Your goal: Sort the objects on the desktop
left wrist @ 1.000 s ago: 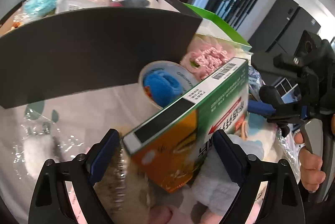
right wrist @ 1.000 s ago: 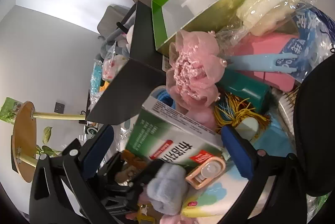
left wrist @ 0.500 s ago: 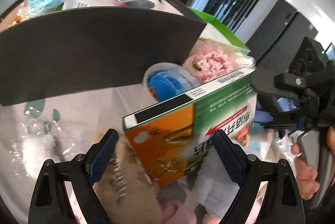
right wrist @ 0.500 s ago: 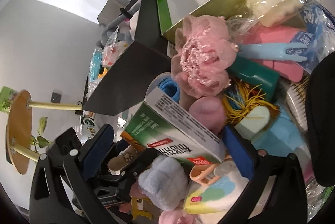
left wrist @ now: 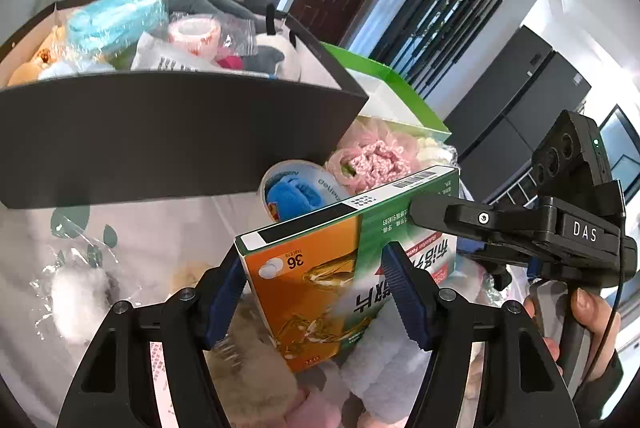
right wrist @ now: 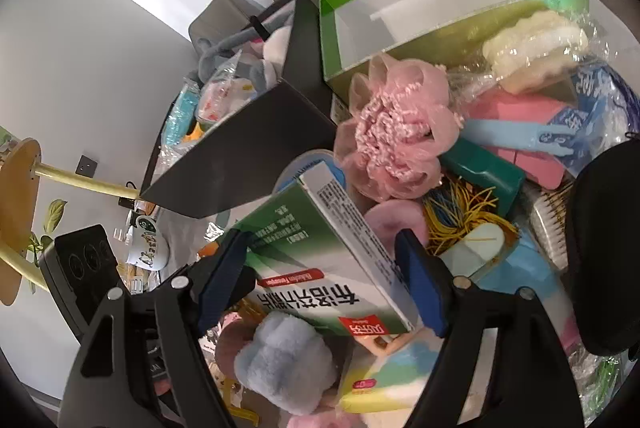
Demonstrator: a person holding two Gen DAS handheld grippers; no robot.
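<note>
Above a cluttered pile, both the left gripper [left wrist: 316, 292] and right gripper [right wrist: 320, 282], jaws just narrowed, clamp a green-and-orange cardboard tablet box [left wrist: 320, 292].

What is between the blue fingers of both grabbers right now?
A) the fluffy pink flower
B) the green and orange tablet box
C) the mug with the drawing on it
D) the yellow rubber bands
B: the green and orange tablet box sits between the blue pads of the left gripper in the left wrist view and of the right gripper in the right wrist view; both sets of jaws have just been closing around it.
</note>
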